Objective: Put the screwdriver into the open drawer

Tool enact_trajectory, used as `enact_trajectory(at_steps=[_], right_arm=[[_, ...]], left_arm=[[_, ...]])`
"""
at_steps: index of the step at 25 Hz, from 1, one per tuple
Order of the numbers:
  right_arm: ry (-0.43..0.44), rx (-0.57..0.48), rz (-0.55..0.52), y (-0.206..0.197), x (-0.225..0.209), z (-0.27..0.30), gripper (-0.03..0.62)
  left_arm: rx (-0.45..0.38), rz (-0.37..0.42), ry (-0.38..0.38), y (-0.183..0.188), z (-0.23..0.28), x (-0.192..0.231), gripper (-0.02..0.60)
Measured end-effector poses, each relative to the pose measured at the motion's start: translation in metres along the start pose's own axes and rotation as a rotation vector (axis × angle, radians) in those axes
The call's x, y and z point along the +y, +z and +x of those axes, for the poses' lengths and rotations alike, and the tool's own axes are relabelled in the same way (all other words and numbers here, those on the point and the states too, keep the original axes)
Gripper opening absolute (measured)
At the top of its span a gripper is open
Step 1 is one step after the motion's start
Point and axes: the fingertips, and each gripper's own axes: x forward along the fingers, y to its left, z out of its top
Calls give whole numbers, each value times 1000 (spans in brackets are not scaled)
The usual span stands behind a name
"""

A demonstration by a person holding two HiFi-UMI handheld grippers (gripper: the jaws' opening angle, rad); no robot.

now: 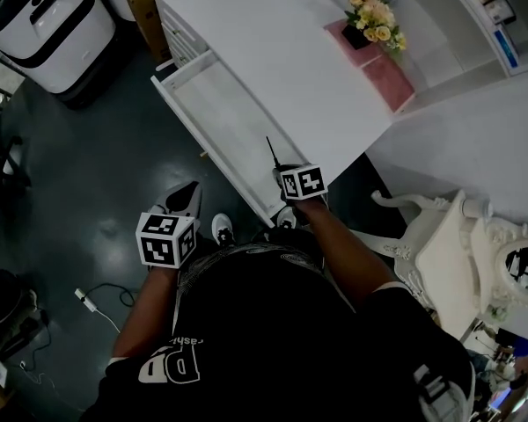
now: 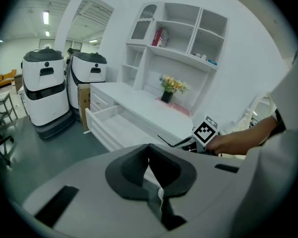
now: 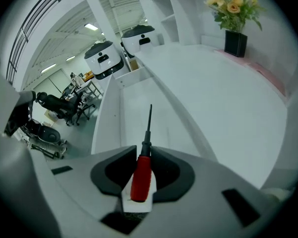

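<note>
A screwdriver [image 3: 141, 174] with a red handle and thin black shaft is clamped between the jaws of my right gripper [image 3: 145, 151], so that gripper is shut on it. Its shaft [image 1: 271, 153] points out over the near end of the open white drawer [image 1: 213, 104], which is pulled out of the desk. The drawer [image 3: 133, 102] looks bare inside. My left gripper [image 1: 192, 189] hangs over the dark floor left of the drawer's near corner, its pads meeting with nothing held. From the left gripper view, my left gripper [image 2: 149, 148] faces the drawer [image 2: 113, 124] and the right gripper's marker cube [image 2: 205, 131].
The white desk top [image 1: 282, 51] carries a flower pot [image 1: 373, 16] on a pink mat [image 1: 383, 76]. Two white machines [image 1: 48, 16] and a cardboard box [image 1: 143, 5] stand beyond the drawer. An ornate white chair [image 1: 458, 244] is on my right; a cable [image 1: 97, 306] lies on the floor.
</note>
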Motion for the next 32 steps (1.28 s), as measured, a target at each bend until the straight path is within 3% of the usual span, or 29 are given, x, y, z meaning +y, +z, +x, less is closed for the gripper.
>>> enact_trajectory(at_steps=[17,32], right_arm=[[-46,185,-235,-17,-8,52,96],[-21,314,-275,-30,-8,81,98]], left_arm=[[30,-28,29,-3,1,11,15],[27,-68,75,-8,-6,22,15]])
